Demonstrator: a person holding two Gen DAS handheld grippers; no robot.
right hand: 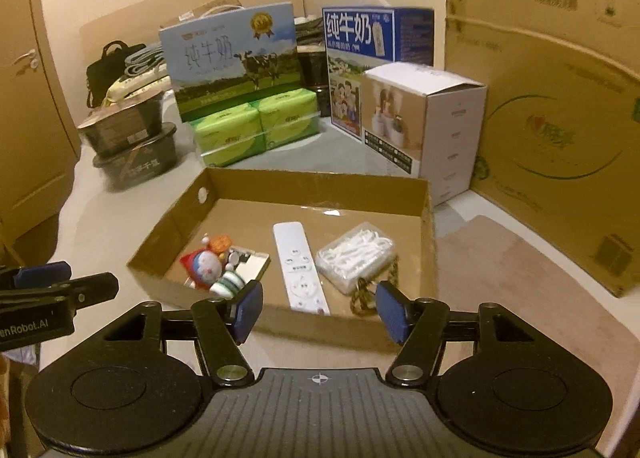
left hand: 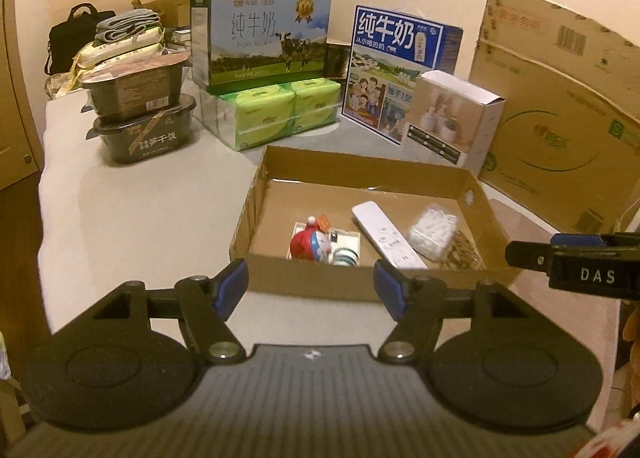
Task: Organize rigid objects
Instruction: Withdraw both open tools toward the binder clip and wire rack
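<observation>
Lying on the table [right hand: 100, 226], an open cardboard tray [right hand: 280, 182] is seen just ahead of both grippers. Inside it, a white remote [right hand: 300, 266] is placed at the middle, a clear packet of floss picks [right hand: 354, 254] beside it toward the white box [right hand: 424, 126], and a small toy figure [right hand: 208, 264] on the opposite side. The left gripper [left hand: 311, 284] and right gripper [right hand: 319, 310] are held with fingers apart, nothing gripped.
</observation>
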